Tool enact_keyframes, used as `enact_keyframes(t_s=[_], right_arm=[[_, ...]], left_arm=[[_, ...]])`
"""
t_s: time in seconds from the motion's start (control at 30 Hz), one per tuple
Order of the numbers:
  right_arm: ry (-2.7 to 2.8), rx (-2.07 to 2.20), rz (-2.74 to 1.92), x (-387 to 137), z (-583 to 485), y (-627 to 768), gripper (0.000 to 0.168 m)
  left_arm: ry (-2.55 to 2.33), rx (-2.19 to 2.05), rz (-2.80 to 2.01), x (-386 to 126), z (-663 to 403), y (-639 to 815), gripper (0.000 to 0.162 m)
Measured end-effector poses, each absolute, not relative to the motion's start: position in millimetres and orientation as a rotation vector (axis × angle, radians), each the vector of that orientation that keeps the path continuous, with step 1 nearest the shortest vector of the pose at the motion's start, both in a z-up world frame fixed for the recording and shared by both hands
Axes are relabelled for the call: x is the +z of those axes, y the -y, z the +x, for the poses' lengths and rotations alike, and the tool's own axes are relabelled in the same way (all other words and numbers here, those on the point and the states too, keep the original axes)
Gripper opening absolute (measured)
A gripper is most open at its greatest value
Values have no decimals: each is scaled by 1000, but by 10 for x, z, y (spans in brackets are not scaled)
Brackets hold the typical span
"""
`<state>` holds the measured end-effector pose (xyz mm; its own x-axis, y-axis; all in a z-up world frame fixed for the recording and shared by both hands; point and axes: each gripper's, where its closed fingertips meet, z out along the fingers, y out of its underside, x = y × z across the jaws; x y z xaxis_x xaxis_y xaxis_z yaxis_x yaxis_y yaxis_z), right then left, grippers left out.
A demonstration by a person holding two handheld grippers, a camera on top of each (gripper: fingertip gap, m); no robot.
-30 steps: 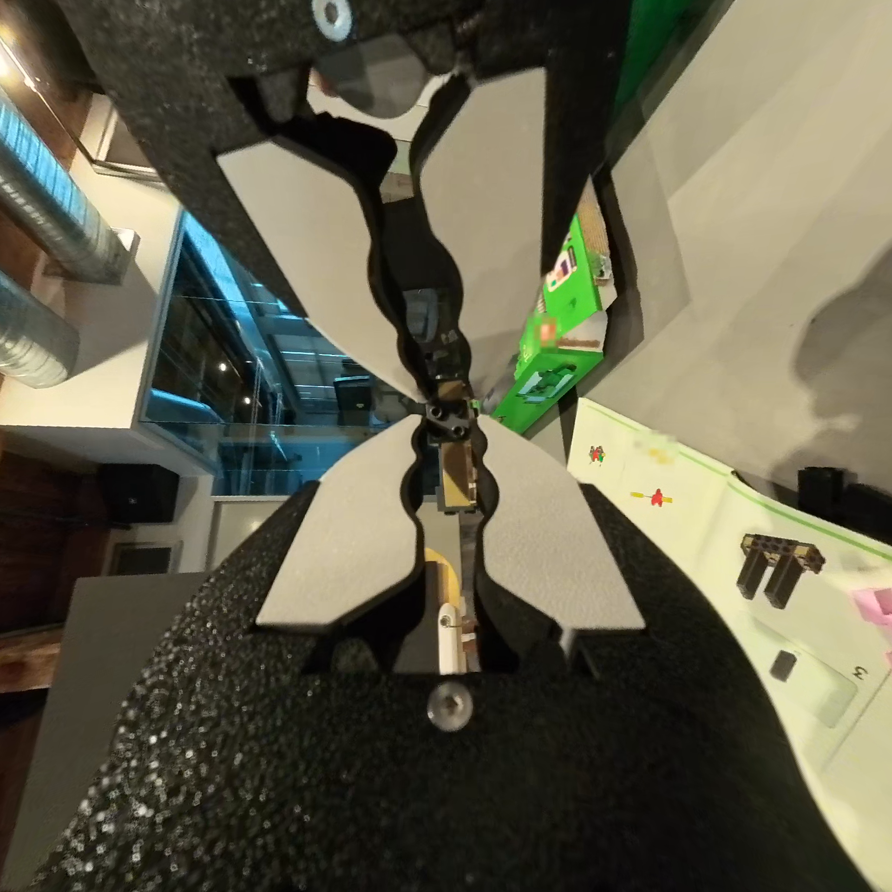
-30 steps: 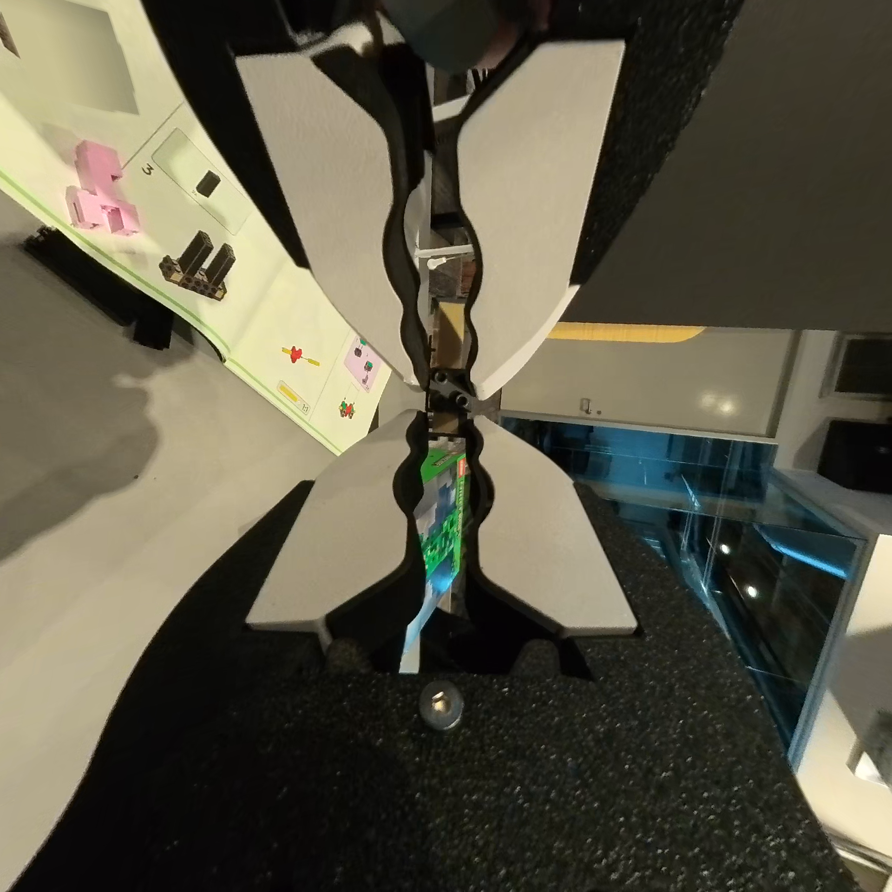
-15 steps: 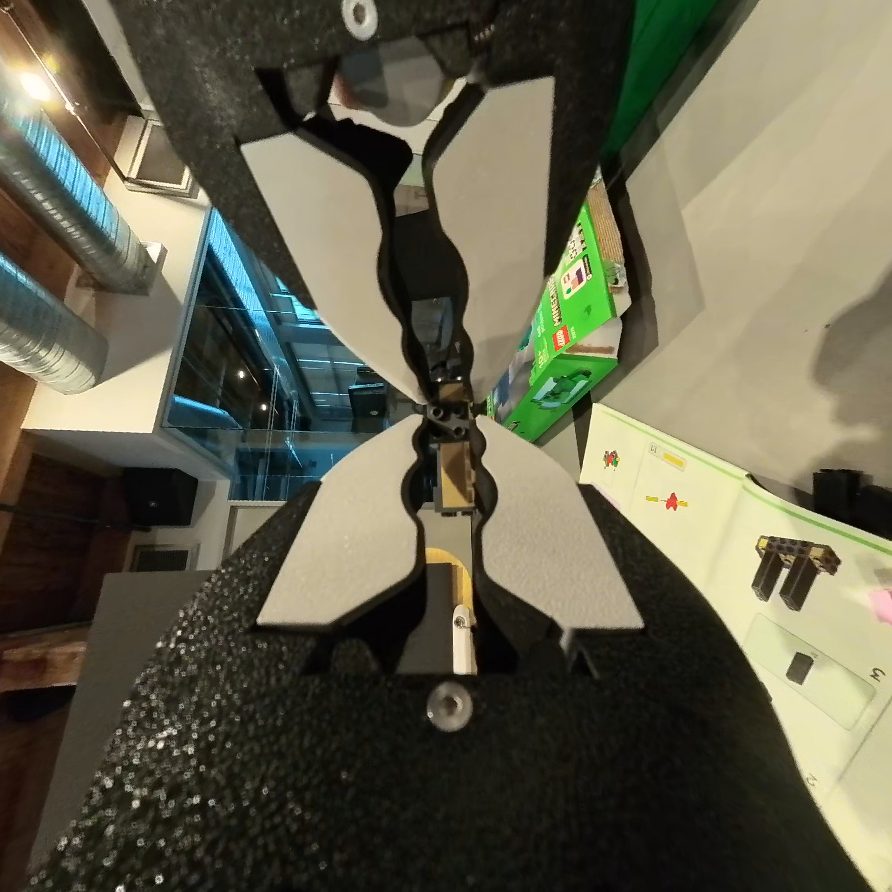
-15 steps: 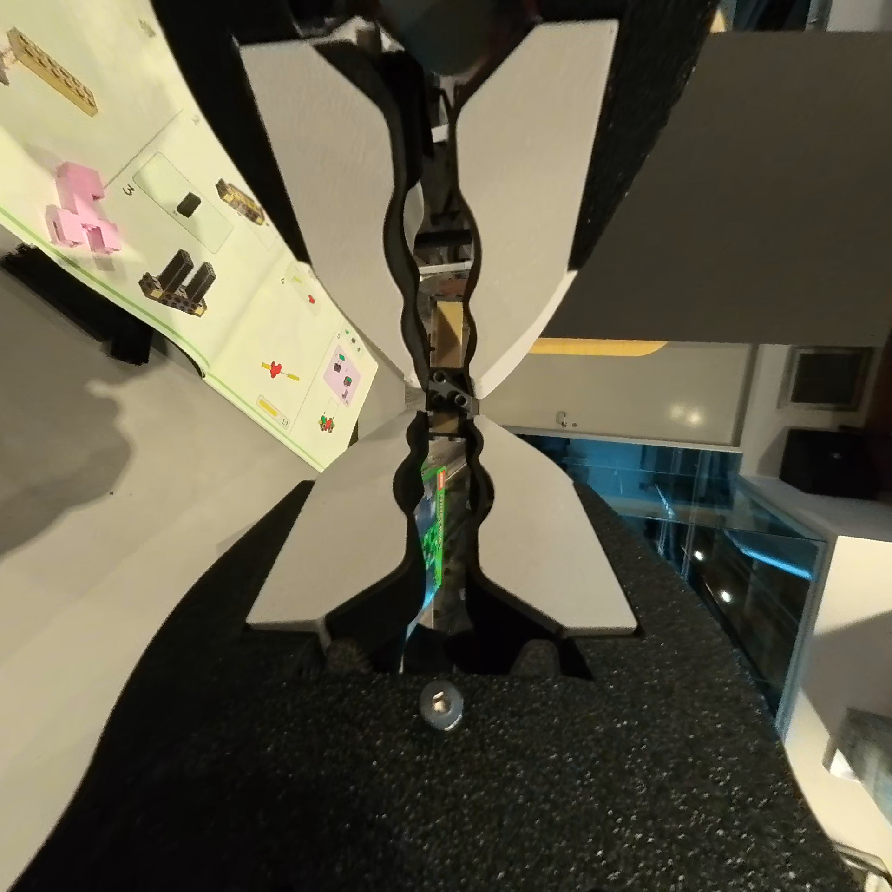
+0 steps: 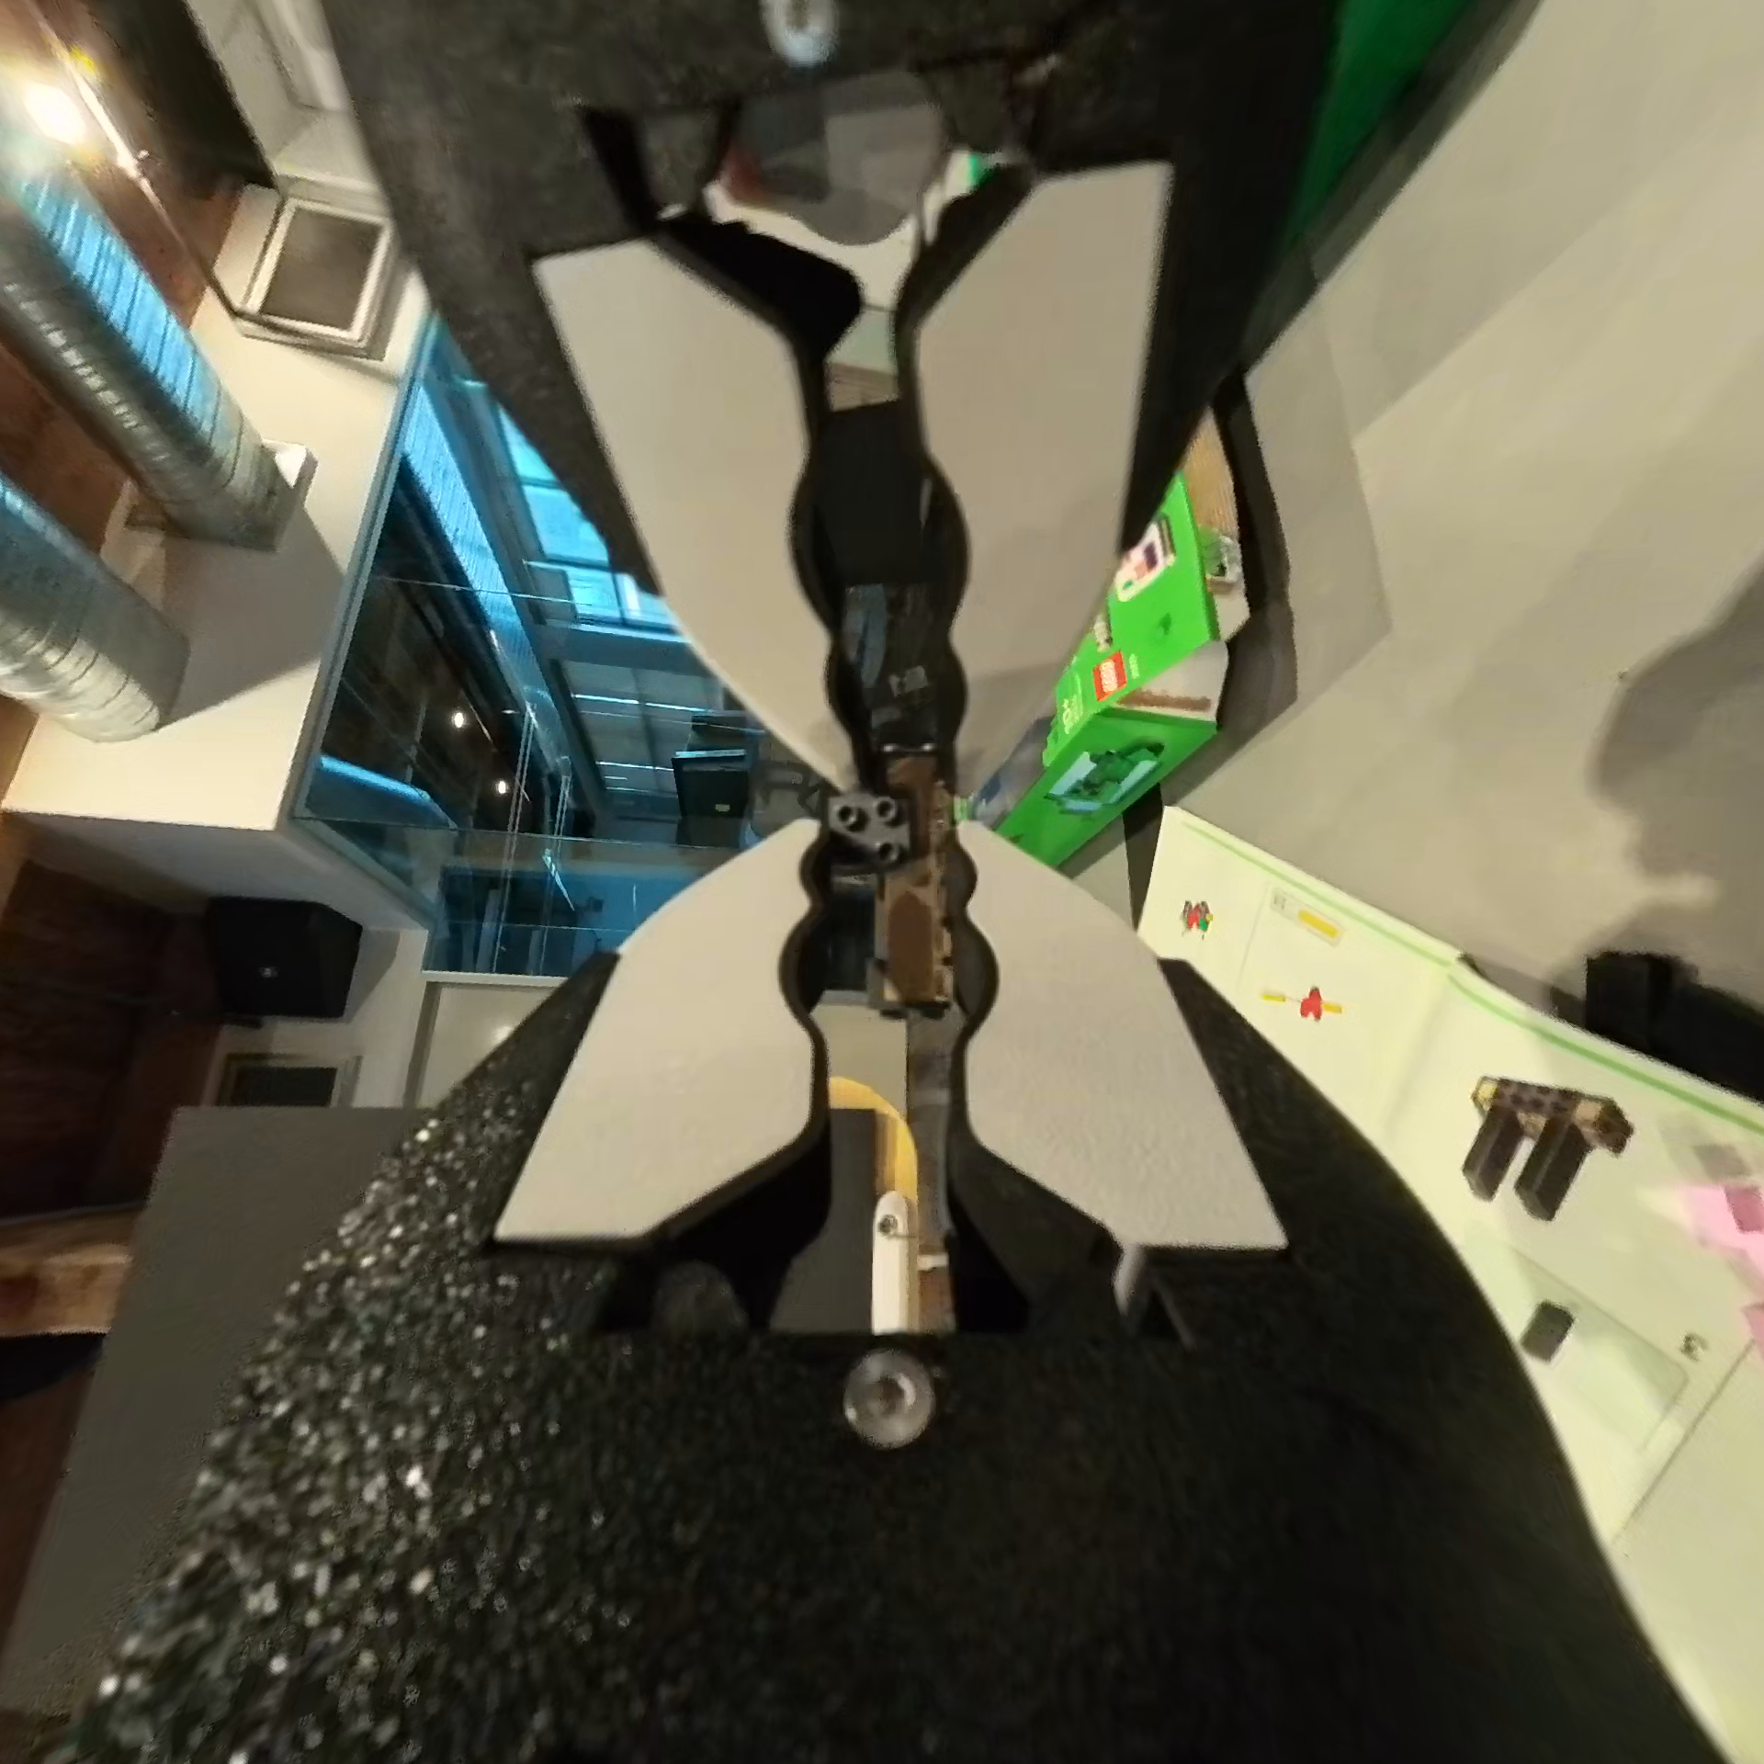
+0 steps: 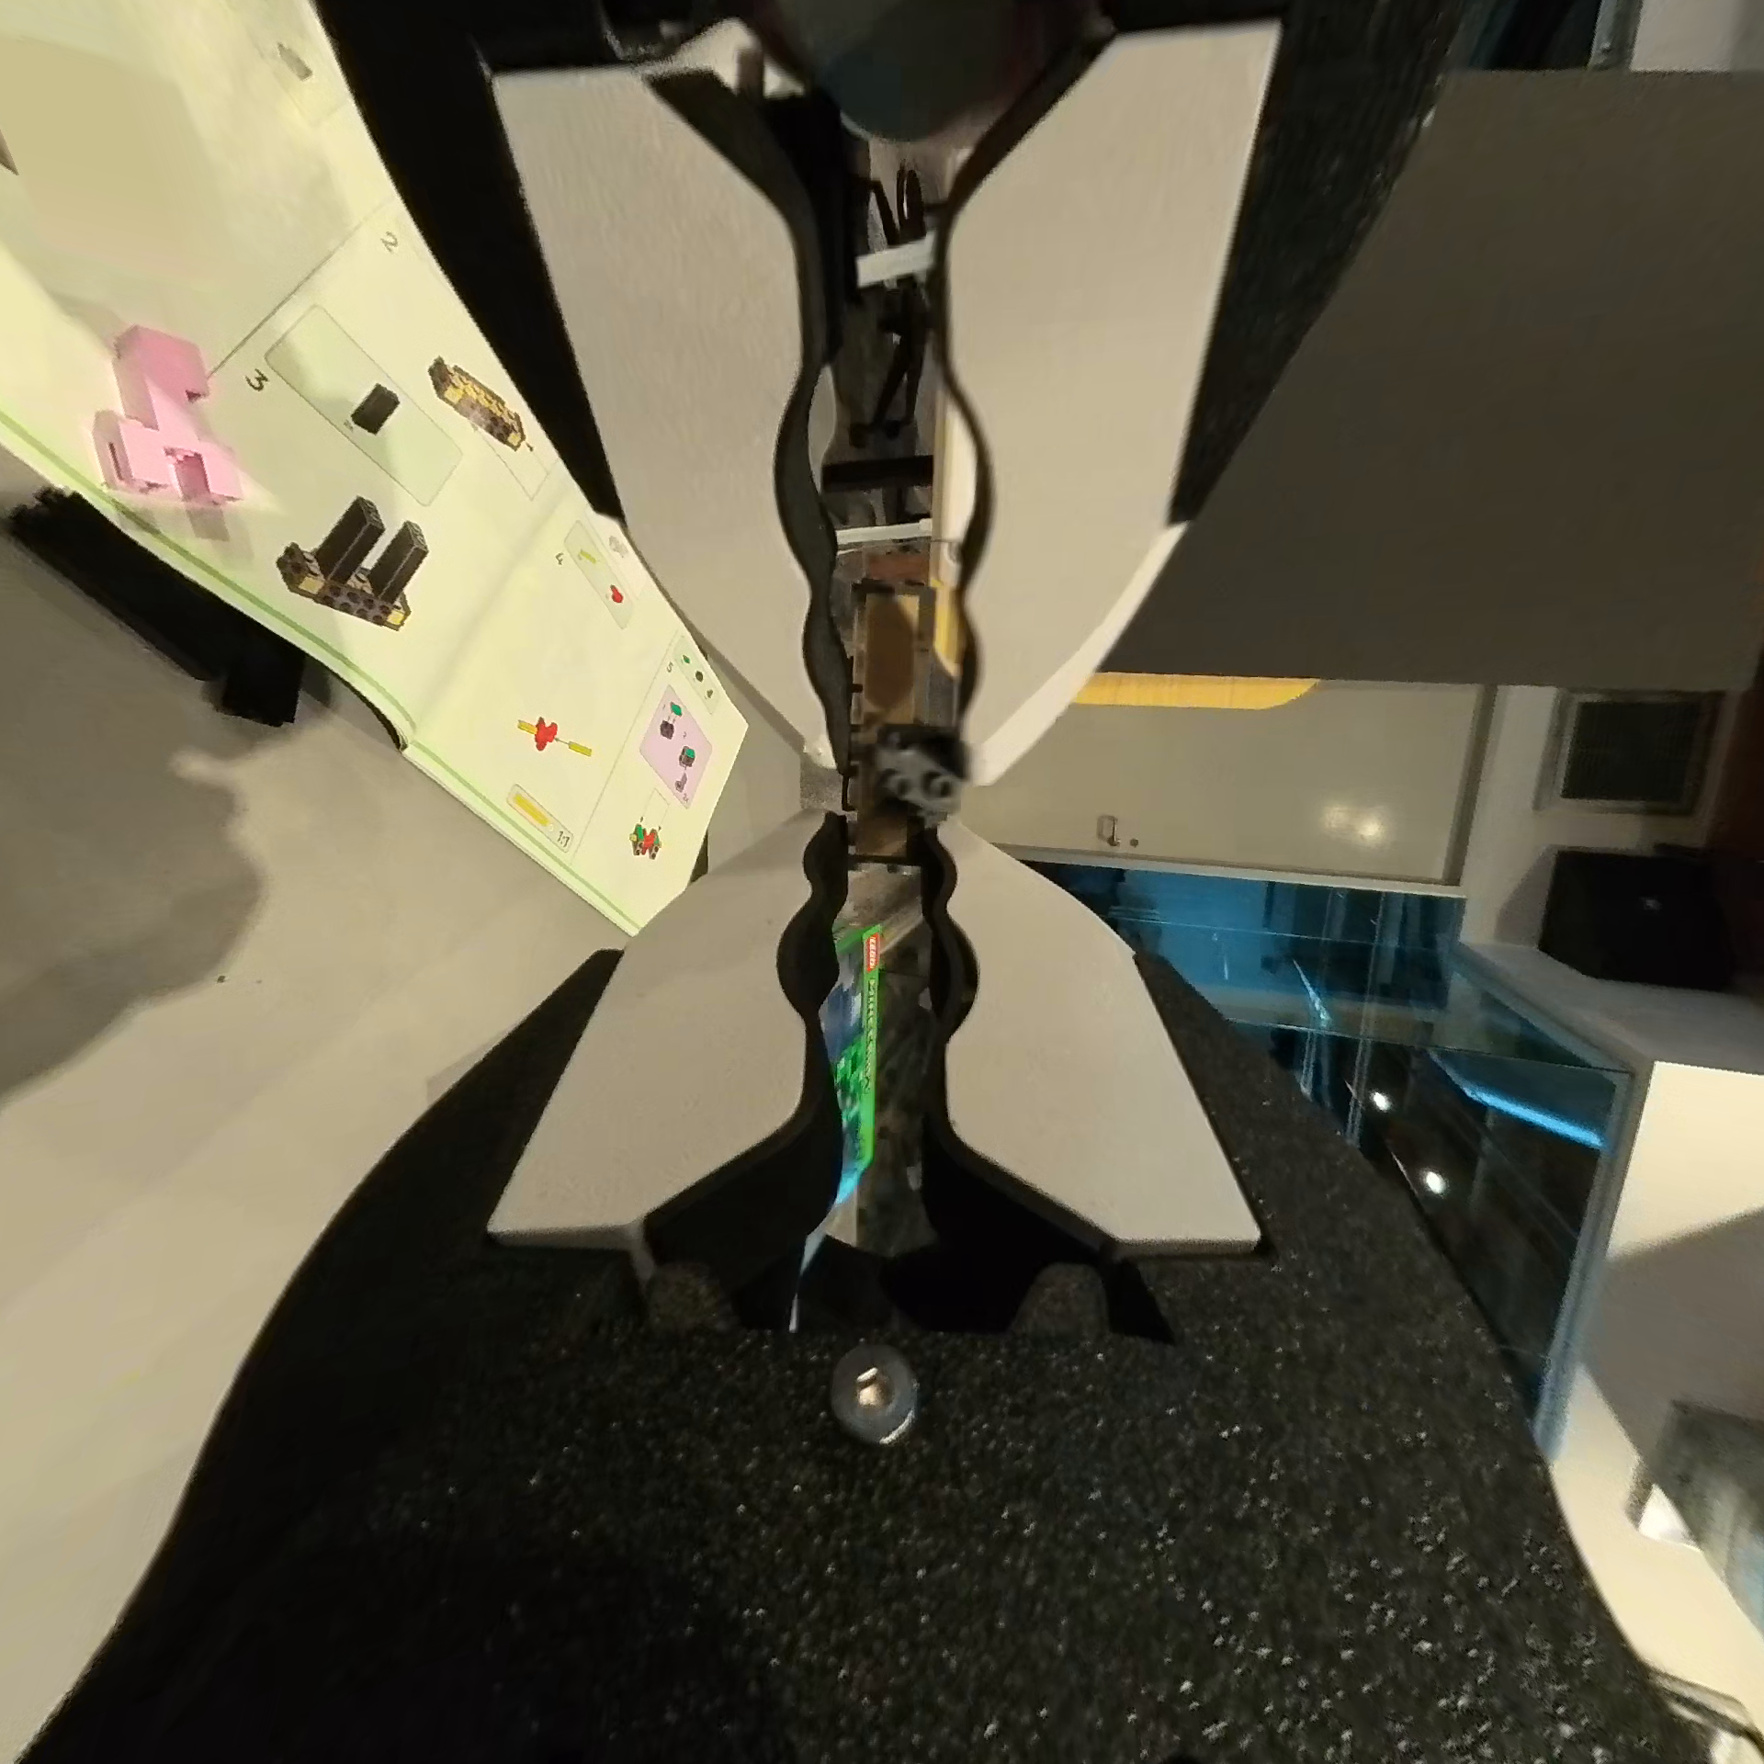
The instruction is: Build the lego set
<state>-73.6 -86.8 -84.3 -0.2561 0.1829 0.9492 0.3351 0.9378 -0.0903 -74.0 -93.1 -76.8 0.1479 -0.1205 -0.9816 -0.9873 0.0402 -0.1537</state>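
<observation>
The fingers (image 5: pixel 668 1050) of the left gripper (image 5: pixel 883 850) and those of the right gripper (image 6: pixel 897 830) meet tip to tip above the counter (image 5: pixel 1527 477), each gripper facing the other. Both pairs of fingers are drawn close, leaving only a narrow wavy gap.

In the left wrist view, a small dark grey studded lego piece (image 5: pixel 867 821) sits at the junction of the four fingertips. Beside it, a tan and brown lego brick (image 5: pixel 916 931) lies in the gap between the left gripper's fingers and appears gripped there. In the right wrist view, the same grey piece (image 6: pixel 916 768) shows at the fingertip junction, blurred, with the tan brick (image 6: pixel 897 659) running up between the opposite gripper's fingers. Which gripper grips the grey piece cannot be told from either view; the right gripper's fingers are nearly together at its tips.

The open instruction booklet (image 5: pixel 1432 1050) lies flat on the counter, to the right in the left wrist view and to the upper left in the right wrist view (image 6: pixel 334 430). A pink lego assembly (image 6: pixel 162 430) rests on the booklet page. A green lego box (image 5: pixel 1136 706) lies on the counter beyond the booklet. A black object (image 6: pixel 172 630) rests on the counter at the booklet's edge.
</observation>
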Motion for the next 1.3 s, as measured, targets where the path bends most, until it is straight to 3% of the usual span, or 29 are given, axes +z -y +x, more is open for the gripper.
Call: enact_keyframes(t_s=[0.77, 1.3], right_arm=[[1858, -125, -392, -872, -759, 903, 14], [1852, -96, -391, -861, -768, 910, 14]], left_arm=[[-1224, 999, -1399, -825, -759, 949, 16], [-1203, 943, -1415, -815, -753, 954, 27]])
